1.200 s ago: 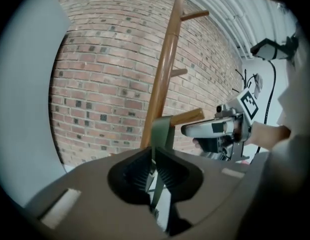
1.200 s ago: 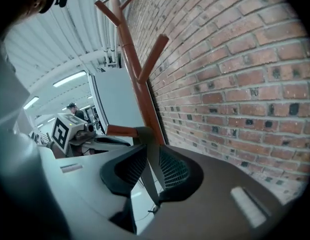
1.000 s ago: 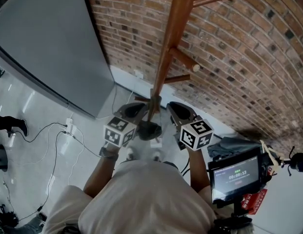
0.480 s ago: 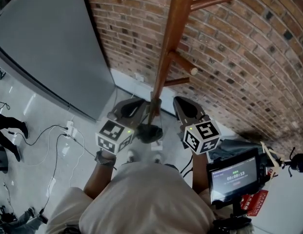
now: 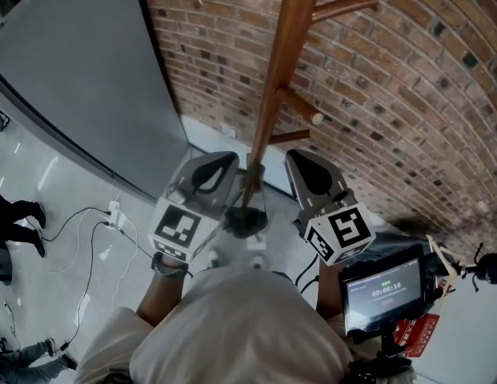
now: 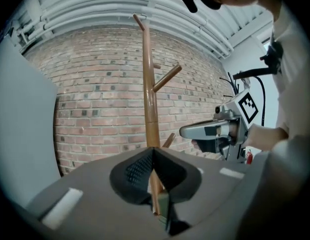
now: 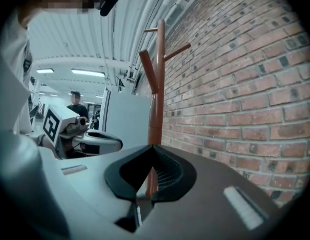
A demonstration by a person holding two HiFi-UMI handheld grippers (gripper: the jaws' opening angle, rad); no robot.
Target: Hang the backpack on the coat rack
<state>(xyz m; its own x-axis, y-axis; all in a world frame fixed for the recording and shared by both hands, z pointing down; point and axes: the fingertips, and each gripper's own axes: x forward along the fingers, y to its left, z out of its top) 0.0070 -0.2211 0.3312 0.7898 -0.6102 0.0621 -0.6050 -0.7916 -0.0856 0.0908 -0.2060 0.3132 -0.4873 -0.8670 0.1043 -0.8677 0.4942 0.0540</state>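
Now | left gripper (image 5: 224, 162) and right gripper (image 5: 300, 160) both closed, empty, near coat rack (image 5: 272, 102) | backpack unseen; likely soft, saggy, so take its top loop.

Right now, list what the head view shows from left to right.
From the left: grey panel → left hand-held gripper → coat rack pole → right hand-held gripper → small screen.

Red brick wall (image 5: 408, 94), grey panel (image 5: 80, 78) alongside, glossy white floor (image 5: 48, 206) with trailing cables (image 5: 90, 242).
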